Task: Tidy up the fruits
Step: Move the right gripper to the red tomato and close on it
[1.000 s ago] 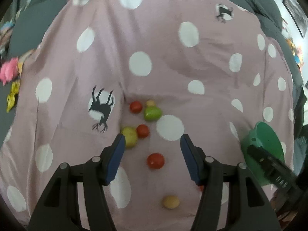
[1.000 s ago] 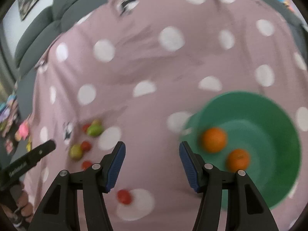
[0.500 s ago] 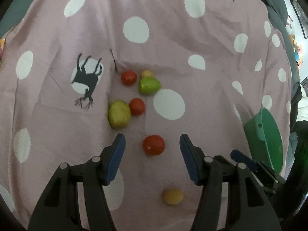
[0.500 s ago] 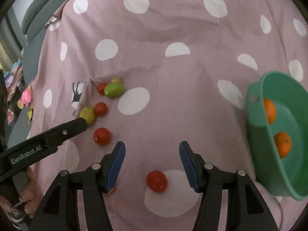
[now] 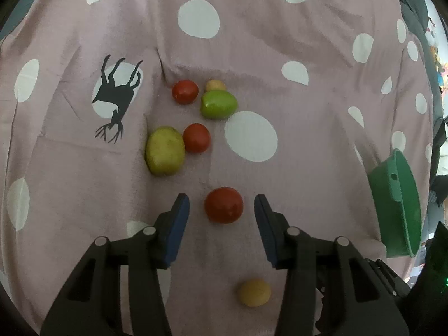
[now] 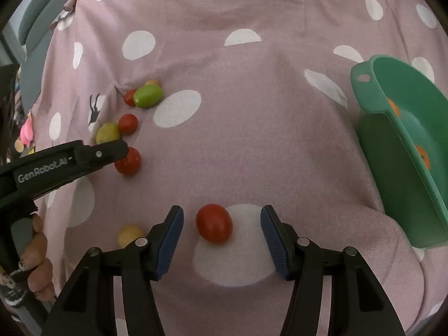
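On the pink polka-dot cloth (image 5: 252, 42), a red tomato (image 5: 223, 205) lies between the blue pads of my left gripper (image 5: 220, 197). Its jaws are closing, with a gap still on both sides of the tomato. My right gripper (image 6: 221, 208) stands open around another red tomato (image 6: 214, 223) on a white dot, and neither pad touches it. A green bowl (image 6: 392, 173) at the right holds two oranges (image 6: 422, 156). One of the left gripper's fingers (image 6: 98, 153) reaches in from the left of the right wrist view.
Beyond the left gripper lie a yellow-green fruit (image 5: 165, 151), a green fruit (image 5: 219, 104), two more red tomatoes (image 5: 196, 137) and a small yellow fruit (image 5: 215, 85). Another small yellow fruit (image 5: 254, 292) lies between the left gripper's arms. A person's hand (image 6: 33, 254) holds the left gripper.
Both grippers have come down toward the cloth and tilted more steeply. Each now has a red tomato between its jaws. The left jaws have narrowed; the right jaws keep their width.
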Demonstrator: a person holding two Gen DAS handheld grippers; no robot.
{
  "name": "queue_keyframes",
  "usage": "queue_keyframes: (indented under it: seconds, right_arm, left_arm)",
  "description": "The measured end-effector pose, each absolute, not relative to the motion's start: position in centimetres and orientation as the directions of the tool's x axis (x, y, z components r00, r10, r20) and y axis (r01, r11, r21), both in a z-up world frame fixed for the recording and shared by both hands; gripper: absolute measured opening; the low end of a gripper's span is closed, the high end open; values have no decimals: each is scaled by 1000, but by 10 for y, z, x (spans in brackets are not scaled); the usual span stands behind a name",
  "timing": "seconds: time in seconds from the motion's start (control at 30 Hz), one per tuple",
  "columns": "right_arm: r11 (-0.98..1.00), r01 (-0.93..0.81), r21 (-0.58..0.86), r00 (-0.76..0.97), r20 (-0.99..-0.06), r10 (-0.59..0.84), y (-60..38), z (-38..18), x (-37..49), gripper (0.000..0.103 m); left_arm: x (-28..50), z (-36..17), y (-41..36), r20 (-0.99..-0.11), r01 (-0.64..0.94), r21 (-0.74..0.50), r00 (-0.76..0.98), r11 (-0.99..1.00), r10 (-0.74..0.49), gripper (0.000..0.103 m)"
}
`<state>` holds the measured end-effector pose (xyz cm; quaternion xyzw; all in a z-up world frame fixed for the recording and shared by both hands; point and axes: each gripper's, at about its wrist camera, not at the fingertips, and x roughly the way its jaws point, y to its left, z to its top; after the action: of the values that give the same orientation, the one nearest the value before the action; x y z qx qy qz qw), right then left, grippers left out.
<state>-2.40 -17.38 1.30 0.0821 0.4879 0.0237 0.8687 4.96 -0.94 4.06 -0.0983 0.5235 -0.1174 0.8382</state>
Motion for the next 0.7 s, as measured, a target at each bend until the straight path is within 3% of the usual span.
queue_keyframes:
  seconds: [0.53,0.7]
  right_arm:
    - [994,11,106,535,-841,83,-167,15,-27,58]
    - [995,14,97,534,-842,75,-165,14,-25,43]
  left_arm:
    - [56,22,-11,-868,67,-292,400,954,-294,44]
    - [58,19,-13,-874,46,-256,415,966,-252,39]
